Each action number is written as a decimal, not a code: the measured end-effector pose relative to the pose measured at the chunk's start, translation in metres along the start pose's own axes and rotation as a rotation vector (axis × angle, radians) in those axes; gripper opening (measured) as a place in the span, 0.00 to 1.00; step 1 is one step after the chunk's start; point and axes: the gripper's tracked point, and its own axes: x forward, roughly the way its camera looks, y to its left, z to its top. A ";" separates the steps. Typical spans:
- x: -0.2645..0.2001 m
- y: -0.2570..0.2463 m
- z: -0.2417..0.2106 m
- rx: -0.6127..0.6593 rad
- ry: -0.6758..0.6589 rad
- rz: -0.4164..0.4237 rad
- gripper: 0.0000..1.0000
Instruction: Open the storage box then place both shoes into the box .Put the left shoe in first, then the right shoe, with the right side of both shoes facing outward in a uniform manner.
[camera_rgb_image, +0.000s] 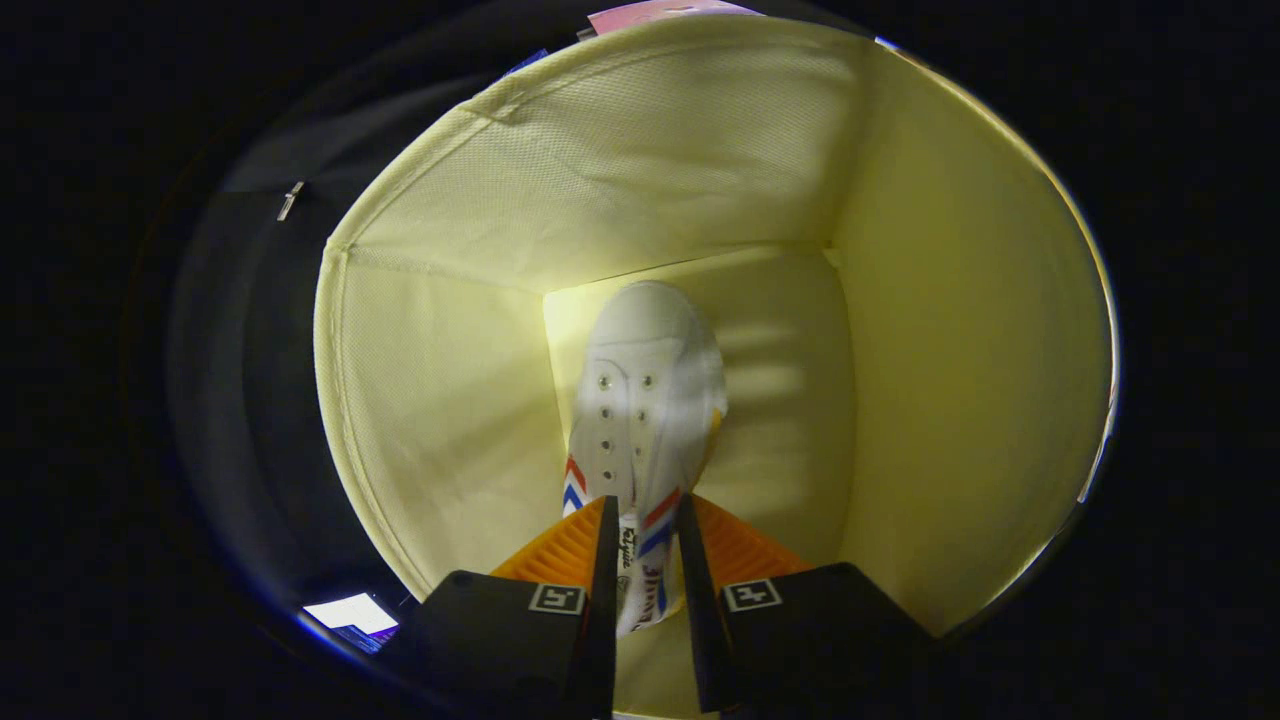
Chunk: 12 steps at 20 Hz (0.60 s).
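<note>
The gripper (645, 560) jaws are closed on the shoe's (645, 400) heel. It hangs toe-down inside the open storage box (960, 350), probably to lower it to the bottom.

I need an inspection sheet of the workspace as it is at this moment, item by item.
Surface: pale fabric floor of the storage box.
Job's things: white shoe with red and blue stripes, hanging toe down inside the open box.
Clutter: nothing seen.
Grippers: tool shut on the shoe's heel end, both fingers pressing it.
Cables: nothing seen.
Surroundings: dark booth wall beyond the box rim; a lit screen below it.
</note>
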 end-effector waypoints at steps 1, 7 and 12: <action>-0.002 0.002 -0.001 -0.010 0.002 0.011 0.45; -0.025 0.021 -0.004 -0.070 -0.042 0.091 0.84; -0.069 0.024 0.001 -0.130 -0.136 0.163 0.91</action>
